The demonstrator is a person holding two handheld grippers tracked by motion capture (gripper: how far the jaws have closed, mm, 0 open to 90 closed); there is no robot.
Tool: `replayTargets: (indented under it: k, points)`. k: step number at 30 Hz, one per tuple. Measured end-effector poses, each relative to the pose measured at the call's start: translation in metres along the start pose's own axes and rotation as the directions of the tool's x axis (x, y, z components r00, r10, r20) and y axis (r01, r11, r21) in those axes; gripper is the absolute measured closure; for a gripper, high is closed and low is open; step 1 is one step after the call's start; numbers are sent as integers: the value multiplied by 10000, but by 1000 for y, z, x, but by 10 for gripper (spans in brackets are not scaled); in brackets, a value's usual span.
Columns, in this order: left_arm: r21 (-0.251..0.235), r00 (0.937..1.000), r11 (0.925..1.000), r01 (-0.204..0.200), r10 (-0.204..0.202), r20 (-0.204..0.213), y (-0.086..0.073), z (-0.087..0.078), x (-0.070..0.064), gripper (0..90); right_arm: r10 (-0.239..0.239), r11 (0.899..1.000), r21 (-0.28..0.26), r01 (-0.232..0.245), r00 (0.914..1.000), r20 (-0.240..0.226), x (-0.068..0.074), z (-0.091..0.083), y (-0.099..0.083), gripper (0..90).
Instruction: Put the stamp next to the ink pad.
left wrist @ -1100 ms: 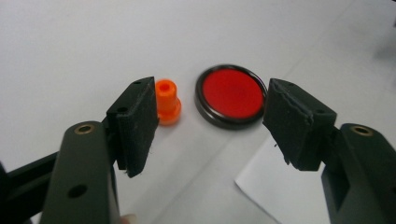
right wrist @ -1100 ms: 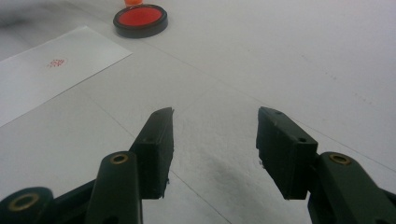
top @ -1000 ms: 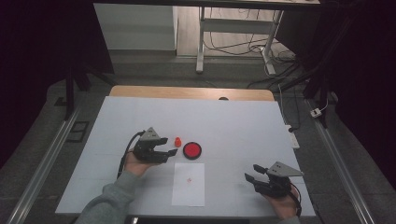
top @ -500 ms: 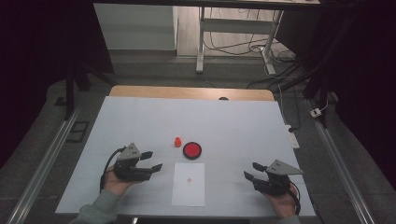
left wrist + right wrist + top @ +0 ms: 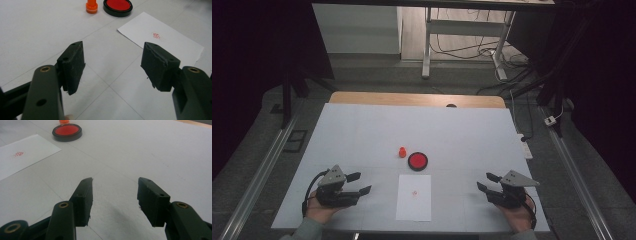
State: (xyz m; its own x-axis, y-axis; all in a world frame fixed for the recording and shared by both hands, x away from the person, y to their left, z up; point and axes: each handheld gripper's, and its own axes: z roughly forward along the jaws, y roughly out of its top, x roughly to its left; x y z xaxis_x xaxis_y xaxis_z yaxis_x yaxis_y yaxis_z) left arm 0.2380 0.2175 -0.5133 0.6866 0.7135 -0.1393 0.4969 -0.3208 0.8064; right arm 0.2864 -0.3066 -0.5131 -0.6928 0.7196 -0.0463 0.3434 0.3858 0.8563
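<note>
Your left gripper (image 5: pixel 354 184) and right gripper (image 5: pixel 486 183) rest low at the table's (image 5: pixel 362 130) near corners, jaws apart, empty. The orange stamp (image 5: pixel 402 152) stands mid-table beside the ink pad (image 5: pixel 417 161), above the stamped paper (image 5: pixel 414 197).

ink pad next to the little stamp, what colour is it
The ink pad is red inside a black rim; the left gripper view shows it best.

The red mark (image 5: pixel 156 35) on the paper (image 5: pixel 175 47) was too small to read. The orange stamp (image 5: pixel 64 121) was cut off by the right gripper view's top edge, blurred.
</note>
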Motion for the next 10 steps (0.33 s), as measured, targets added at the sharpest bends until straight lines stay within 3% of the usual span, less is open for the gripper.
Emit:
replayTargets:
  k: [10]
  points:
    - [266,9999,9996,-5,2,124,0,5,0,347,-334,9994,-49,335,9994,49,4,-1,2,456]
